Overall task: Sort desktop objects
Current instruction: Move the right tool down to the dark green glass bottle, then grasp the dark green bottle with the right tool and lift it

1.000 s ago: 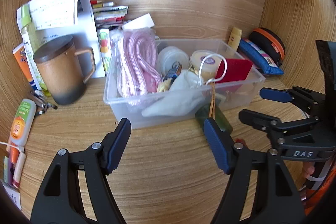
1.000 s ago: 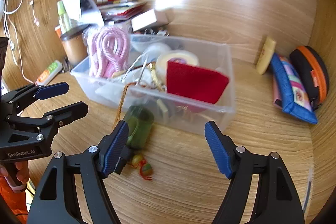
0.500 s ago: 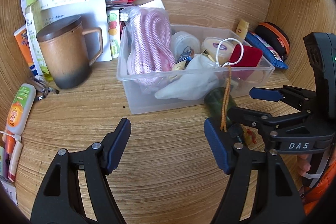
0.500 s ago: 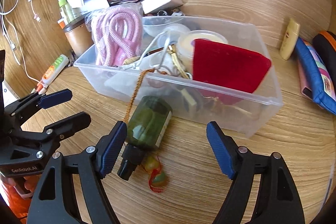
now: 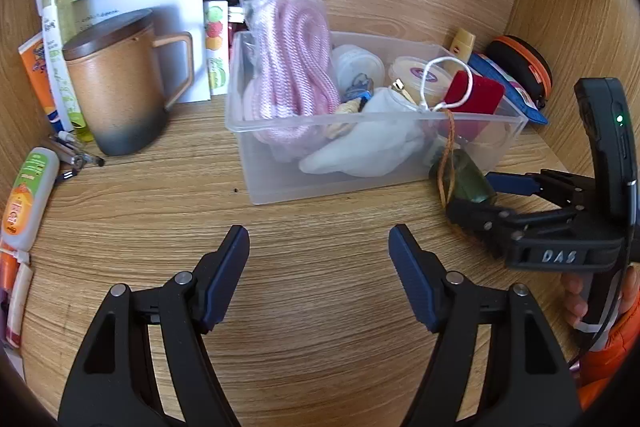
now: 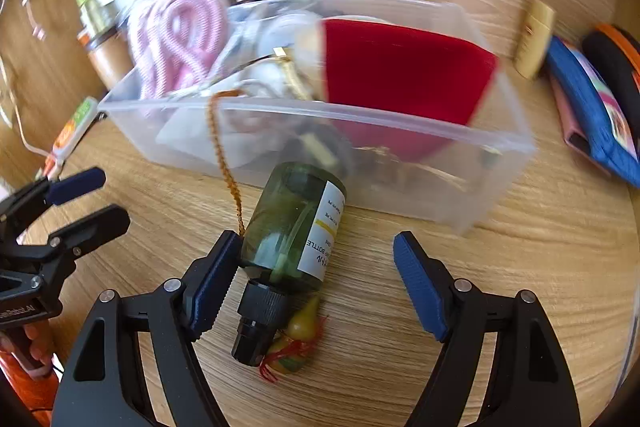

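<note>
Left wrist view: the left hand-held gripper (image 5: 319, 259) hangs spread wide over the bare table (image 5: 320, 307), holding nothing, in front of the clear plastic bin (image 5: 280, 179).

Right wrist view: the right hand-held gripper (image 6: 316, 267) is wide apart around a green dropper bottle (image 6: 292, 227) lying on the table against the bin's front wall; its left finger (image 6: 208, 287) touches the bottle.

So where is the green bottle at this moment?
In the right wrist view the green bottle lies on the desk, in front of the clear bin, between the open right gripper fingers.
</note>
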A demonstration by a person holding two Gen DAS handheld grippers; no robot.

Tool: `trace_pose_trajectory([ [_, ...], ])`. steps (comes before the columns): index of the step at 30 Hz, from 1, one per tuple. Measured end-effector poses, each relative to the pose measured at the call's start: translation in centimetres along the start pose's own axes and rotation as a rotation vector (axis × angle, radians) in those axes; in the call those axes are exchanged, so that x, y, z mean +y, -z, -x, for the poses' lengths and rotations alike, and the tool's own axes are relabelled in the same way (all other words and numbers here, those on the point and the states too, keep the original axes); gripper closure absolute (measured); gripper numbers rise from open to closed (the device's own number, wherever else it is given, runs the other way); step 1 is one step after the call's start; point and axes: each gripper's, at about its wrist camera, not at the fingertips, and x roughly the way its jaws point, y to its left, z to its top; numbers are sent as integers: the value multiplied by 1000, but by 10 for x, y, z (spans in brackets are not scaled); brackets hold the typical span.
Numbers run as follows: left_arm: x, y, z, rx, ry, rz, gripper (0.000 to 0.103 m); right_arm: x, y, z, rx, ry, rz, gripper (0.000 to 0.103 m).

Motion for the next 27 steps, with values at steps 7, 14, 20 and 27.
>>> trace_pose_trajectory([
  [7, -19, -1, -6, 12, 30, -52, 31, -30, 4, 15, -22, -11, -84, 28],
  [14, -44, -2, -15, 33, 41, -100, 31, -52, 4, 20, -31, -39, -133, 33],
  [20, -60, -1, -18, 38, 48, -128, 31, -49, -2, 16, -17, -68, -78, 54],
  [27, -62, 0, -18, 52, 56, -126, 31, -37, -3, 30, -57, -94, -21, 65],
])
